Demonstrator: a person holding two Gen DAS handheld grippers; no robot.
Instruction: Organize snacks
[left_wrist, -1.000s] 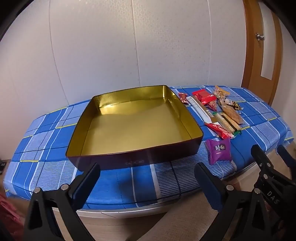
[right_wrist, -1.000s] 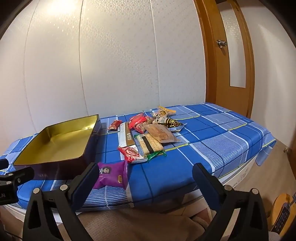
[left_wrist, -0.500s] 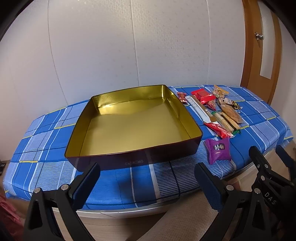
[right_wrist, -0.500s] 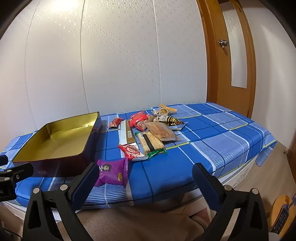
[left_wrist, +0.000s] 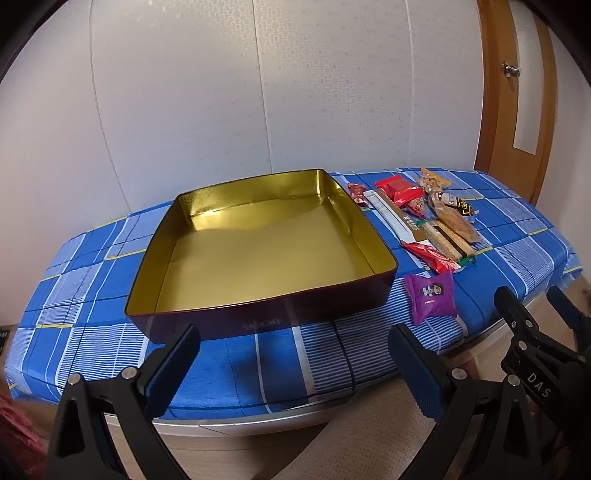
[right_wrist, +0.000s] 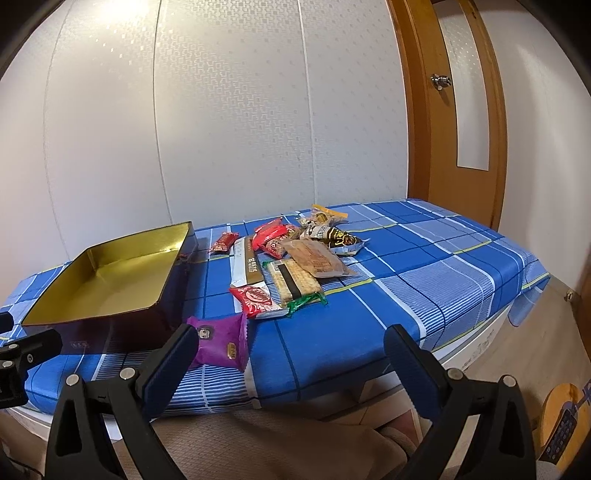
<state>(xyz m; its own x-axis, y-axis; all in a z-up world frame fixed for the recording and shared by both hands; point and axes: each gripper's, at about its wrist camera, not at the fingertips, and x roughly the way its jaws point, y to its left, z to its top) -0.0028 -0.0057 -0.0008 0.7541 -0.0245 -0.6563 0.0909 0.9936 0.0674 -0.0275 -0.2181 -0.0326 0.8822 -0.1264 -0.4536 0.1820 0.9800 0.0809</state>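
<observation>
A blue checked cloth covers the table. On its left part stands a square tin with a gold inside and a dark outer wall, open at the top and with nothing in it. The left gripper hangs off the near table edge in front of the tin, its two fingers spread wide with nothing between them.

Just right of the tin's near corner lies a purple packet, flat on the cloth and close to the tin without clearly touching it. Behind it the other snacks run back toward the wall in a loose row: a red wrapper, a long white and brown bar beside the tin's right wall, a clear pack of crackers, a brown pastry pack, a small red sweet near the tin's far corner, a red pouch, and a dark foil bag whose print is too small to read. Several of these overlap.

The right gripper hovers off the near edge, right of the left one, fingers wide apart and empty; the purple packet sits just past its left finger. A wooden door stands at far right
</observation>
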